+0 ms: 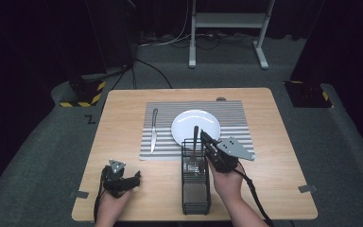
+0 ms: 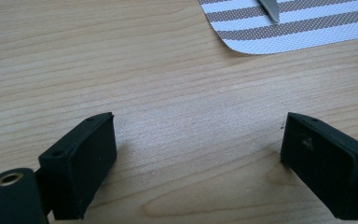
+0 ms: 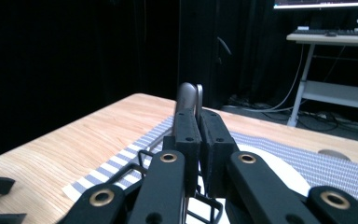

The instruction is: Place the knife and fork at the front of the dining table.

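Observation:
A black wire cutlery basket stands near the table's front edge, just below a white plate on a striped placemat. A knife lies on the mat left of the plate. My right gripper is shut on the metal handle of a utensil that stands upright in the basket; the handle tip pokes up between the pads, and what lies below them is hidden. My left gripper rests open on bare wood at the front left, its fingers wide apart with nothing between them.
The knife's tip and a corner of the placemat lie ahead of the left gripper. Bare wooden table surrounds the mat. Behind the table stand a white desk frame and floor cables.

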A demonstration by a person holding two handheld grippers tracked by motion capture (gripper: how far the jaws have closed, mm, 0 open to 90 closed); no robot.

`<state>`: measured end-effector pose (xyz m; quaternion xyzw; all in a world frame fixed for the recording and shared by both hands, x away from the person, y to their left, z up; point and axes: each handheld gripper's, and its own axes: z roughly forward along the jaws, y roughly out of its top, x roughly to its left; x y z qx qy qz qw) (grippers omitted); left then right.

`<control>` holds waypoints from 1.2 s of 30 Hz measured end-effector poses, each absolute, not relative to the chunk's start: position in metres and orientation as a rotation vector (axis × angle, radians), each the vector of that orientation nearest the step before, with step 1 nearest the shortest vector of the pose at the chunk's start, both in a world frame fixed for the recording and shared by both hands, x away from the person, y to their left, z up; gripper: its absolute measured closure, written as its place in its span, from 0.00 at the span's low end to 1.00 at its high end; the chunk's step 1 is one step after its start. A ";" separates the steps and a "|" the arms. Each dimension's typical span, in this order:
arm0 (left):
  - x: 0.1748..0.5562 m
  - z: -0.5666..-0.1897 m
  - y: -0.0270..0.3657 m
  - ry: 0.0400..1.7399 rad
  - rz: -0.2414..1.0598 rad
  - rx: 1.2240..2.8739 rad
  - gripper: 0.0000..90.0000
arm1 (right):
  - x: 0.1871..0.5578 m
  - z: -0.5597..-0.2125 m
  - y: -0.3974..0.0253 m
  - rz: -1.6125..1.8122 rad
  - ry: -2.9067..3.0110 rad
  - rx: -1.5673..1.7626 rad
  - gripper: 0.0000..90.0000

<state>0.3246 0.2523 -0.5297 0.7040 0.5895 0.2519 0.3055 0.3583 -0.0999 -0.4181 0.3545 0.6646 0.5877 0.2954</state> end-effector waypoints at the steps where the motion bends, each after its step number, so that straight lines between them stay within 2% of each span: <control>1: 0.325 -0.530 0.252 1.561 0.667 1.864 0.12 | 0.357 -0.416 -0.100 1.571 1.765 0.934 0.97; 27: 0.325 -0.530 0.252 1.560 0.667 1.864 0.12 | 0.339 -0.372 -0.108 1.682 1.611 0.843 0.98; 36: 0.324 -0.530 0.252 1.560 0.667 1.864 0.12 | 0.335 -0.345 -0.117 1.733 1.523 0.815 0.98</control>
